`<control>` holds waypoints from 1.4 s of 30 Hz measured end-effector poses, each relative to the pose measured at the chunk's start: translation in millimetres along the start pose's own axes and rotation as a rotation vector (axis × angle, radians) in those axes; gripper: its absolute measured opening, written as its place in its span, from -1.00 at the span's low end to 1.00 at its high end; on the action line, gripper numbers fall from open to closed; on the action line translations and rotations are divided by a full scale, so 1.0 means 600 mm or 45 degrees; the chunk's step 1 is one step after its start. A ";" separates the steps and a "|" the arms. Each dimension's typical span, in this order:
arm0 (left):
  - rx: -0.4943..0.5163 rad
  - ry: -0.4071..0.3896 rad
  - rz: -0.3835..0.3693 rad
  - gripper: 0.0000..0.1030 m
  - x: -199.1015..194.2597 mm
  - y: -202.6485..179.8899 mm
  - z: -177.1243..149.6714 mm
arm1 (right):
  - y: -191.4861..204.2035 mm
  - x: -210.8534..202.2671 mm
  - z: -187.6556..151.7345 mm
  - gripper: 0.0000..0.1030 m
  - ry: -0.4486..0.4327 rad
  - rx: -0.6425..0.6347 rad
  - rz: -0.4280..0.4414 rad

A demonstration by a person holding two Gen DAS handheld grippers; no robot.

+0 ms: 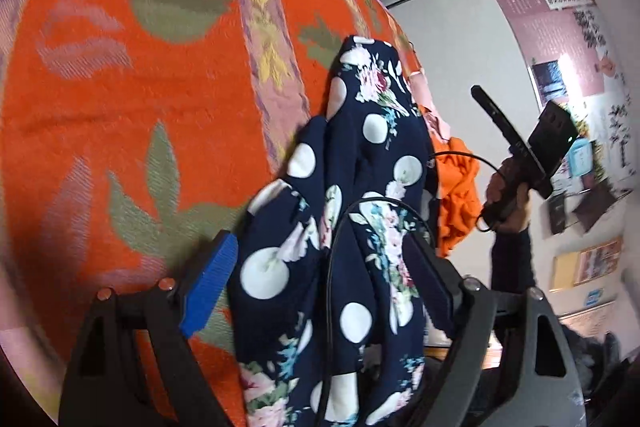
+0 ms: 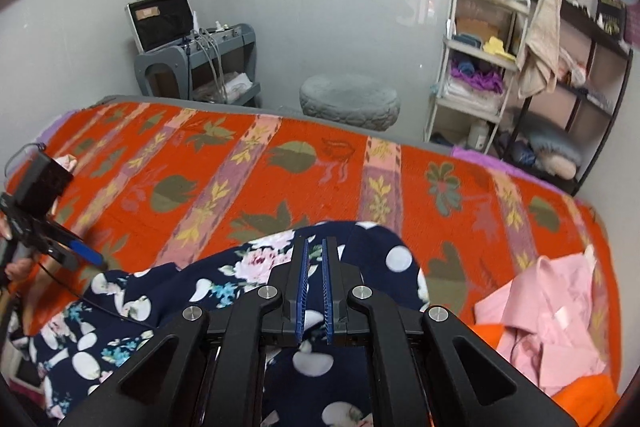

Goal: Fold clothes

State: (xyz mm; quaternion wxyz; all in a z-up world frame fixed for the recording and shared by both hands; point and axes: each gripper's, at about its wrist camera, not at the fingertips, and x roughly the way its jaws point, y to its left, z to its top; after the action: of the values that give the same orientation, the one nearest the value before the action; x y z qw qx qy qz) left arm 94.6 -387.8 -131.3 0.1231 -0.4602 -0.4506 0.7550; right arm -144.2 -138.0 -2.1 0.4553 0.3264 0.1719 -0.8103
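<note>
Because the navy polka-dot floral garment (image 1: 360, 195) hangs in loose folds and bunches on itself, it looks thin, light and limp, likely a little slippery; that is a judgement from its drape. It lies crumpled on the bed's orange floral blanket (image 1: 120, 107), at six o'clock in both views. The left gripper (image 1: 320, 283) is spread wide with cloth draped between its fingers, pinching nothing. The right gripper (image 2: 315, 291) has its fingers nearly together above the cloth; whether fabric is caught, I cannot tell. A hem or shoulder corner suits a hold best. A pink shirt (image 2: 552, 307) lies at four o'clock.
</note>
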 end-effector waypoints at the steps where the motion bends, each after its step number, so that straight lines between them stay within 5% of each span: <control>1: -0.024 0.010 -0.015 0.60 0.007 0.004 0.000 | -0.004 -0.003 -0.004 -0.94 0.007 0.020 0.020; 2: -0.047 0.015 -0.012 0.52 0.011 0.008 0.000 | -0.008 -0.006 -0.009 -0.92 0.018 0.040 0.037; 3: -0.072 0.023 -0.009 0.14 0.015 0.012 -0.002 | -0.011 -0.008 -0.013 -0.88 0.030 0.054 0.047; 4: -0.098 0.033 -0.008 -0.46 0.019 0.017 -0.004 | -0.012 -0.010 -0.017 -0.75 0.038 0.062 0.052; 6: -0.125 0.073 0.005 -0.86 0.031 0.024 -0.009 | -0.014 -0.016 -0.027 -0.40 0.047 0.072 0.062; 8: -0.107 0.069 0.010 -0.86 0.026 0.020 -0.017 | -0.014 -0.021 -0.035 -0.04 0.052 0.078 0.069; 15: -0.086 -0.130 -0.060 -0.97 -0.024 -0.001 -0.022 | -0.019 -0.029 -0.057 -0.03 0.071 0.113 0.111; 19: -0.116 -0.092 -0.013 -0.94 -0.014 0.006 -0.025 | -0.046 -0.018 -0.063 -0.03 0.094 0.248 0.204; 20: -0.131 -0.089 0.037 -0.87 -0.018 0.013 -0.027 | -0.053 -0.019 -0.065 -0.02 0.096 0.274 0.215; 21: -0.163 -0.092 0.064 -0.53 -0.026 0.025 -0.028 | -0.058 -0.021 -0.067 -0.03 0.093 0.281 0.212; 22: -0.198 -0.094 0.082 0.04 -0.035 0.038 -0.029 | -0.062 -0.023 -0.069 -0.03 0.088 0.283 0.205; 24: -0.263 -0.145 0.029 0.49 -0.054 0.060 -0.032 | -0.069 -0.026 -0.075 -0.03 0.092 0.286 0.195; 28: -0.228 -0.132 -0.021 0.57 -0.052 0.063 -0.019 | -0.073 -0.023 -0.086 -0.03 0.108 0.292 0.194; 30: -0.182 -0.069 -0.036 0.55 -0.032 0.048 -0.008 | -0.069 -0.022 -0.088 -0.02 0.110 0.282 0.194; 32: -0.134 0.012 -0.038 0.26 -0.008 0.037 0.001 | -0.065 -0.021 -0.087 -0.02 0.112 0.273 0.201; 33: -0.117 0.058 -0.030 -0.46 0.006 0.033 0.005 | -0.062 -0.021 -0.086 -0.03 0.113 0.264 0.201; 34: -0.099 0.103 -0.023 -0.95 0.020 0.030 0.008 | -0.059 -0.021 -0.084 -0.03 0.113 0.253 0.200; 37: -0.070 0.081 -0.035 -0.99 0.031 0.018 0.001 | -0.057 -0.016 -0.080 -0.03 0.120 0.235 0.200; 42: -0.173 -0.223 -0.177 -1.00 -0.038 0.039 -0.005 | -0.097 0.014 -0.050 -0.03 0.172 0.243 0.205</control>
State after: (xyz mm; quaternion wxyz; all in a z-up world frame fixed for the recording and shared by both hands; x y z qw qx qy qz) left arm 114.9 -413.0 -137.0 0.1040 -0.3675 -0.5405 0.7496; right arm -185.5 -95.3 -30.5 0.4731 0.4349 0.0974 -0.7600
